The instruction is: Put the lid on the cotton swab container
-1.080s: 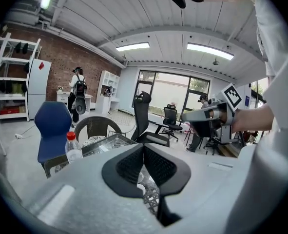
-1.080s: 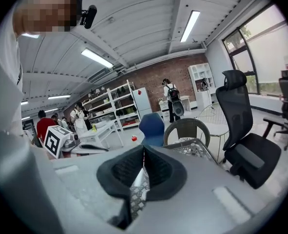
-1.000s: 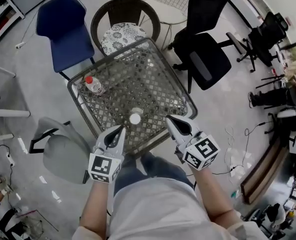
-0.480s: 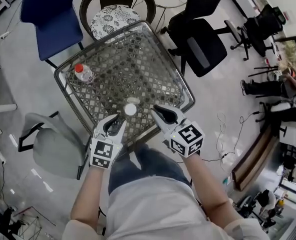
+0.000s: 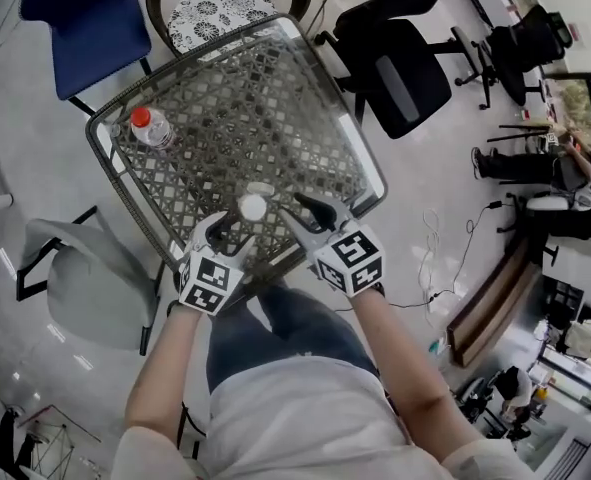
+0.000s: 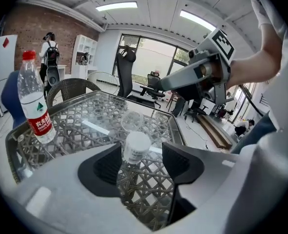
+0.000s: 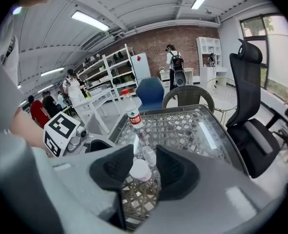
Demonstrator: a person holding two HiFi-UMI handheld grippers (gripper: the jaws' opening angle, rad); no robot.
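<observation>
The cotton swab container (image 5: 252, 207), a small round tub with a white top, stands near the front edge of the glass table (image 5: 305, 98). Its clear lid (image 5: 261, 189) lies just behind it, beside the tub. My left gripper (image 5: 227, 236) is just in front and left of the tub, its jaws opening. In the left gripper view the container (image 6: 134, 149) shows in the gap, the pads apart from it, the lid (image 6: 132, 121) beyond. My right gripper (image 5: 297, 213) is at the tub's right, jaws opening, with the container (image 7: 140, 171) and lid (image 7: 148, 156) ahead, untouched.
A water bottle (image 5: 150, 128) with a red cap stands at the table's left corner. Chairs ring the table: a blue one (image 5: 75, 18), a wicker one (image 5: 220, 3), black office chairs (image 5: 405, 63) and a grey one (image 5: 75, 278). People stand far off by shelves (image 7: 73, 89).
Both grippers went from shut to open. They moved forward over the table edge and now sit close on either side of the container.
</observation>
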